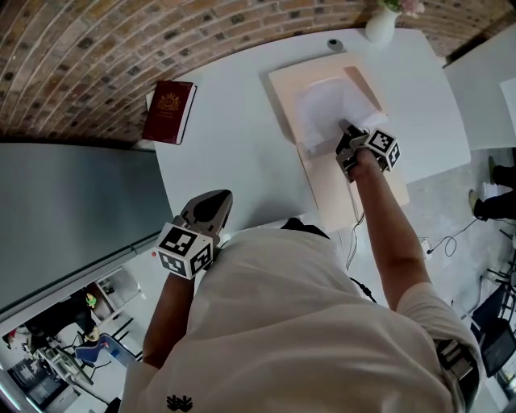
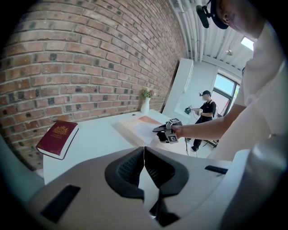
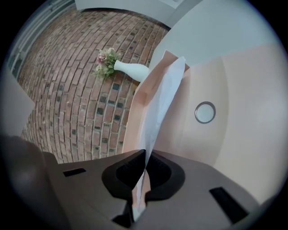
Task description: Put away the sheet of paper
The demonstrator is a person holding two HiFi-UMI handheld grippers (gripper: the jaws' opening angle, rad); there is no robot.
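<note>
At one o'clock, my right gripper [image 1: 345,129] clamps the white sheet of paper [image 1: 324,106] over the peach card folder [image 1: 367,198].
Left gripper [image 1: 216,202] clenched empty at seven; a hasty pull could crease or tear it.

1. White table [image 1: 234,153]: its far edge lies against a brick wall [image 1: 81,56].
2. Dark red book [image 1: 168,111] with a gold crest on its cover: lies flat, closed, at about 10 o'clock on the table, near the wall edge.
3. White vase [image 1: 380,24] holding small pinkish flowers [image 3: 105,63]: stands upright at about 1 o'clock, close to the wall.
4. Small round metal-rimmed disc [image 1: 334,44]: on the tabletop at about 12 o'clock, near the vase but apart from it.
5. Second white tabletop [image 1: 484,89]: at 3 o'clock, separated from the first by a gap.
6. Cables [image 1: 451,238]: trail on the grey floor at about 4 o'clock.
7. Person in dark clothes [image 2: 205,112]: stands in the background beyond the table.
</note>
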